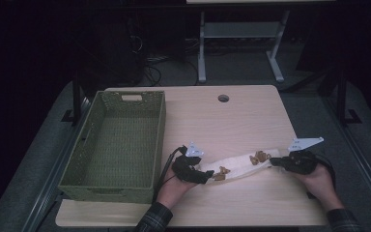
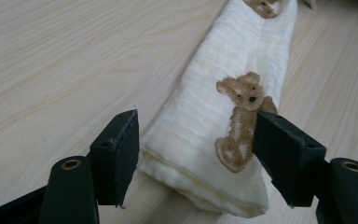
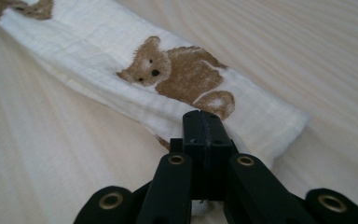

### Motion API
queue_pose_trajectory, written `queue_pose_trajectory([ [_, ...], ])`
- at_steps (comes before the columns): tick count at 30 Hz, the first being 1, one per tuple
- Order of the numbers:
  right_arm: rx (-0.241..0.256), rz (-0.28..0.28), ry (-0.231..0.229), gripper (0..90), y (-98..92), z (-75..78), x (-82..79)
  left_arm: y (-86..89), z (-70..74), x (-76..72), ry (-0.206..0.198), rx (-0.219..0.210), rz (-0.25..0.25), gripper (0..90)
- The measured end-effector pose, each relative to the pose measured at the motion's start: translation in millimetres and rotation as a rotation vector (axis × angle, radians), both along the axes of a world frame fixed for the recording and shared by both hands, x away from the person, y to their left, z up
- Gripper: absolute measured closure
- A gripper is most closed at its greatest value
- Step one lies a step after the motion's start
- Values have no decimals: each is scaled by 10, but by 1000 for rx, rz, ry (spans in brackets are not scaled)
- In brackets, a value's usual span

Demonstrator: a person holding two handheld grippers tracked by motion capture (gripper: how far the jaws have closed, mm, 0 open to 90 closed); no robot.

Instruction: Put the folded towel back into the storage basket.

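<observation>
A white cloth (image 1: 239, 166), folded into a long strip and printed with brown bears, lies across the front of the table between my two grippers. My left gripper (image 1: 207, 175) stands open at the strip's left end. In the left gripper view its jaws straddle the cloth (image 2: 223, 93) with a wide gap, left gripper (image 2: 196, 135) low over the folded end. My right gripper (image 1: 274, 162) is at the strip's right end. In the right gripper view the jaws of the right gripper (image 3: 204, 126) are pressed together on the near edge of the cloth (image 3: 102, 46).
A green woven basket (image 1: 125, 104) stands at the table's left side, close to my left hand. The light wooden table (image 1: 241, 121) has a round cable hole (image 1: 223, 98) near its far edge. Dark floor and a white desk frame lie beyond.
</observation>
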State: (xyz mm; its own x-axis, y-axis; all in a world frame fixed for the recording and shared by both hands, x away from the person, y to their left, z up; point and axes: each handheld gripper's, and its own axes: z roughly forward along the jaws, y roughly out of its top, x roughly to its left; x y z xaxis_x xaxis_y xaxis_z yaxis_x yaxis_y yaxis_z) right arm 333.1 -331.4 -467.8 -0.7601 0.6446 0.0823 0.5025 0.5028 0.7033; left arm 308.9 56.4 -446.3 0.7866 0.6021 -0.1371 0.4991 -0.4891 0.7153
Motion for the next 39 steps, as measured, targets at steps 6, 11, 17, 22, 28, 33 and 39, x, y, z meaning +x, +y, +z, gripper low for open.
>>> queue_pose_trajectory([
  [6, -2, 6, 1, 898, 132, 6, 231, 3, -1, 1, 0, 0, 1, 315],
  [11, 0, 12, -5, 898, 220, 21, 353, 5, -7, 6, -5, 3, -3, 315],
  [17, 24, 16, 8, 898, 334, 8, 577, 8, -6, 11, -2, -1, 2, 315],
  [22, 18, 29, 4, 898, 454, 5, 692, 6, -5, 10, -3, -1, 2, 315],
  [28, 22, 40, -15, 897, 485, 34, 706, 4, -6, 21, -10, -3, 5, 316],
  [33, 42, 29, -23, 897, 401, 150, 619, -13, -13, 34, -9, 0, 8, 324],
  [39, -13, 41, 9, 897, 390, 81, 436, 2, -14, 38, -5, -1, 20, 325],
])
